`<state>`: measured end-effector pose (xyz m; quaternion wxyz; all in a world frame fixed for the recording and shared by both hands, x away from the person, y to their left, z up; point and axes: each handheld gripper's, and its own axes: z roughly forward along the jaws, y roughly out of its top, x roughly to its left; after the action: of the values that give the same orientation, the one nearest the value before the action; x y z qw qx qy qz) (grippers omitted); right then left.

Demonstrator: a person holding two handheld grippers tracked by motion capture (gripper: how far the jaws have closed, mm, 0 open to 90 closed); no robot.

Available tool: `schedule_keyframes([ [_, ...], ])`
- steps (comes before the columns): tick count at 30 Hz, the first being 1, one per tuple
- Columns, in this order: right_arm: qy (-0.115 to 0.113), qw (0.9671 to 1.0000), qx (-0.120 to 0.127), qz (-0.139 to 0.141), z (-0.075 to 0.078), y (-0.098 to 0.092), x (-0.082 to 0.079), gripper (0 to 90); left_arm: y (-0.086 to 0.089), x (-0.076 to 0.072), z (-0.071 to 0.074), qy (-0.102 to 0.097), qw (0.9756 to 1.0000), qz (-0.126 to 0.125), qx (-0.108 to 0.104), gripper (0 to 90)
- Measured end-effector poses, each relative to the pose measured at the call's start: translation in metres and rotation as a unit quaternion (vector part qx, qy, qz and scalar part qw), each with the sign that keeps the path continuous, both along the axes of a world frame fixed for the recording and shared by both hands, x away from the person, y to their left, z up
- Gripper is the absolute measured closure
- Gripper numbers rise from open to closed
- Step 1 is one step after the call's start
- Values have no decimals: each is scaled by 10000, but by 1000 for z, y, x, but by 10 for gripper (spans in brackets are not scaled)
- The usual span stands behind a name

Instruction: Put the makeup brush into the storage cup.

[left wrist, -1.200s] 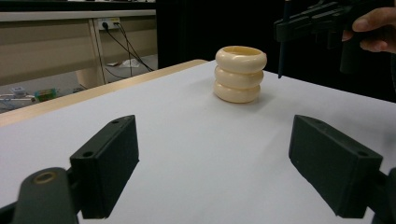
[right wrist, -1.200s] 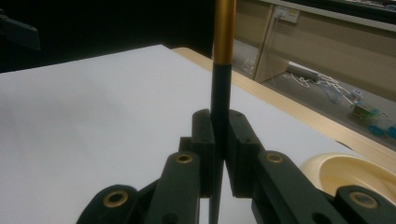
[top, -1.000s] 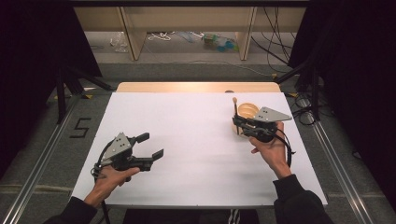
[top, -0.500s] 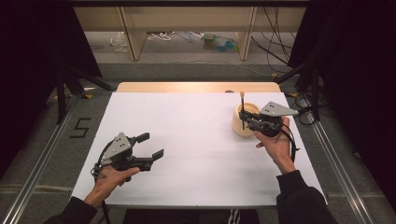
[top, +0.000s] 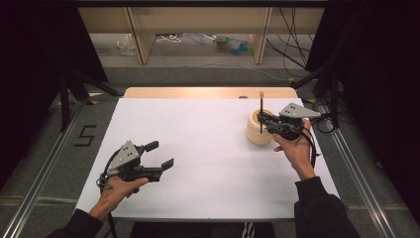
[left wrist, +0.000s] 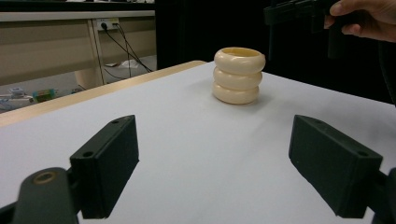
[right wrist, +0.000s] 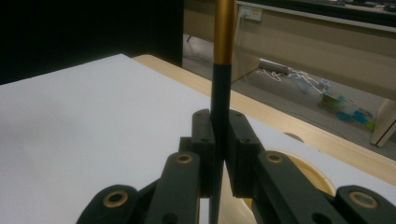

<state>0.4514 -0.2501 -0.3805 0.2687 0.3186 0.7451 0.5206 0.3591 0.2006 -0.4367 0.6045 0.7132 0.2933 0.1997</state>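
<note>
A cream holder [top: 259, 130] shaped like three stacked rings stands on the white desk [top: 198, 148] toward its far right. Its top is open, as the left gripper view [left wrist: 237, 74] shows, and what lies inside cannot be made out. A thin black stick with a gold upper end [top: 261, 110] stands upright over the holder's rim; whether its lower end reaches inside the holder is hidden by the gripper. In the right gripper view the stick [right wrist: 222, 84] runs straight up between the fingers, with the holder's rim [right wrist: 314, 173] just below and to the right.

Compared with a second ago, the right gripper [top: 270, 124] and its stick have shifted slightly toward the far edge and the stick now stands straighter; the left gripper [top: 158, 154] has not moved.

The right hand [top: 296, 148] holds its gripper level just beside the holder, fingers clamped together on the stick. The left hand [top: 119, 187] rests its gripper low over the near left of the desk, fingers [left wrist: 107, 161] wide apart with nothing between them.
</note>
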Motion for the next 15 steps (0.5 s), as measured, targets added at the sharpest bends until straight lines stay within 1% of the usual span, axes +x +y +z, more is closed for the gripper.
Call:
schedule_keyframes([
  [1, 95, 9999, 31, -45, 0, -1, 0, 834, 0, 0, 0, 8, 10000, 6, -19, 159],
  [3, 122, 9999, 68, -53, 0, -2, 2, 834, 0, 0, 0, 8, 10000, 7, -16, 159],
  [8, 90, 9999, 72, -71, 4, -5, 5, 834, 0, 0, 0, 10, 10000, 7, -21, 159],
  [9, 72, 9999, 87, -127, 5, -5, 6, 834, 0, 0, 0, 7, 10000, 3, -10, 159],
  [13, 72, 9999, 98, -95, 7, -5, 9, 834, 0, 0, 0, 11, 10000, 8, -24, 159],
  [14, 54, 9998, 125, -138, 8, -5, 11, 834, 0, 0, 0, 6, 10000, 3, -22, 159],
  [15, 50, 9998, 99, -142, 9, -6, 12, 834, 0, 0, 0, 9, 10000, 8, -26, 159],
])
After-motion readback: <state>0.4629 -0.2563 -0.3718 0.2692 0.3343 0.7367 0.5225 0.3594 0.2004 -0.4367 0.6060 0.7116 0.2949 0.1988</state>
